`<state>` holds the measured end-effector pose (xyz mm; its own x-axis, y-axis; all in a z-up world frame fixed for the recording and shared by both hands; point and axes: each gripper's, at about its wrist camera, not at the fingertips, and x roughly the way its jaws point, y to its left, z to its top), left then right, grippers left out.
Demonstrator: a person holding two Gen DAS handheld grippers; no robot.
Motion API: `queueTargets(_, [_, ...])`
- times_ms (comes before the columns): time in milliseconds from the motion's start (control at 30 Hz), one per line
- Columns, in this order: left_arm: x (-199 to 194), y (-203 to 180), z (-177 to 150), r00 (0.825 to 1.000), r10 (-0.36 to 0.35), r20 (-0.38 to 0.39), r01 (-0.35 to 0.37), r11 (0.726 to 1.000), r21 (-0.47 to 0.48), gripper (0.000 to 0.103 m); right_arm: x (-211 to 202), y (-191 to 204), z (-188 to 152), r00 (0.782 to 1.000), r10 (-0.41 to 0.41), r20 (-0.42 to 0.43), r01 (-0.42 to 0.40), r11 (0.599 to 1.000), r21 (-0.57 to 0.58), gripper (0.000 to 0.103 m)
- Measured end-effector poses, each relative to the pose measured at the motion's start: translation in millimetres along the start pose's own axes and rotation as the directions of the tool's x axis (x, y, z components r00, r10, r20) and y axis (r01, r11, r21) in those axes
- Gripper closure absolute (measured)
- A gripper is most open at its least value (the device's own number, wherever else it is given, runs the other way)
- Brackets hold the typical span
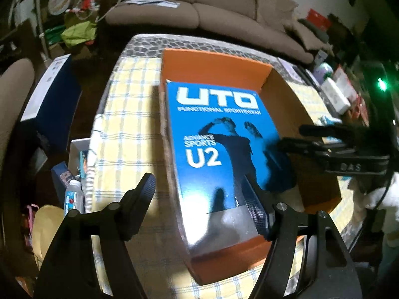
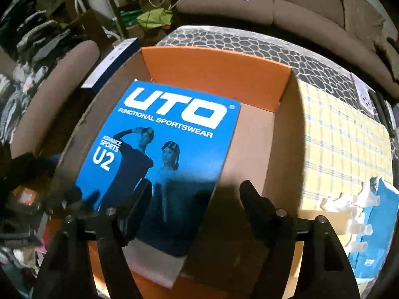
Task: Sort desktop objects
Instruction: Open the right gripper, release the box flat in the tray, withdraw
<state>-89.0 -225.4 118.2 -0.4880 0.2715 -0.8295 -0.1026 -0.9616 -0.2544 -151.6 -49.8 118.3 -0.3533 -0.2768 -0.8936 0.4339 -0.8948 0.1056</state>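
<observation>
On the bench (image 1: 119, 114), seen from the left wrist camera, an orange cardboard box (image 1: 311, 134) is sitting open on a yellow checked cloth (image 1: 124, 94), and a blue UTO sportswear package (image 1: 219, 134) is lying flat inside it along the box's left wall. The left gripper (image 1: 202, 201) is standing open, its left finger hanging over the cloth just outside the box and its right finger over the near part of the package; whether that finger is touching the package cannot be told. The right gripper (image 1: 294, 138) is reaching in from the right, over the box's right side, its fingertips close to the package's right edge; its jaws are seen edge-on, so their state cannot be told from here. A brown sofa (image 1: 199, 12) is standing beyond the far end of the bench. In the right wrist camera, the same blue UTO sportswear package (image 2: 159, 147) is lying in the left part of the orange cardboard box (image 2: 286, 129), leaving bare cardboard floor to its right. The right gripper (image 2: 197, 191) is hanging open and holding nothing, its left finger above the package's near part and its right finger over the bare box floor. To the right, on the yellow checked cloth (image 2: 349, 139), a second blue packet (image 2: 379, 229) is lying near the bench's edge with white plastic pieces (image 2: 349, 209) beside it.
</observation>
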Motion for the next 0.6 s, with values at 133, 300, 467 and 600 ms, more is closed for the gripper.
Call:
queueTargets(133, [-12, 10, 3, 1.0, -0.017, 0.023, 0.018, 0.999, -0.043, 0.035, -14, -3, -5, 0.999, 0.016, 0.031, -0.016, 1.0, 0.013, 0.028])
queueTargets(300, [-9, 7, -1, 1.0, -0.012, 0.004, 0.012, 1.0, -0.029, 0.035, -17, 0, 8, 0.998, 0.032, 0.052, -0.033, 0.999, 0.019, 0.028])
queueTargets(467, [-1, -2, -9, 1.0, -0.009, -0.003, 0.009, 1.0, 0.003, 0.036, -1, 9, 43, 0.998, 0.039, 0.052, -0.042, 0.998, 0.046, 0.031])
queueTargets(600, [-1, 1, -8, 1.0, -0.019, -0.003, 0.019, 1.0, -0.006, 0.036, 23, 12, 78, 0.998, 0.035, 0.048, -0.039, 0.996, 0.085, 0.033])
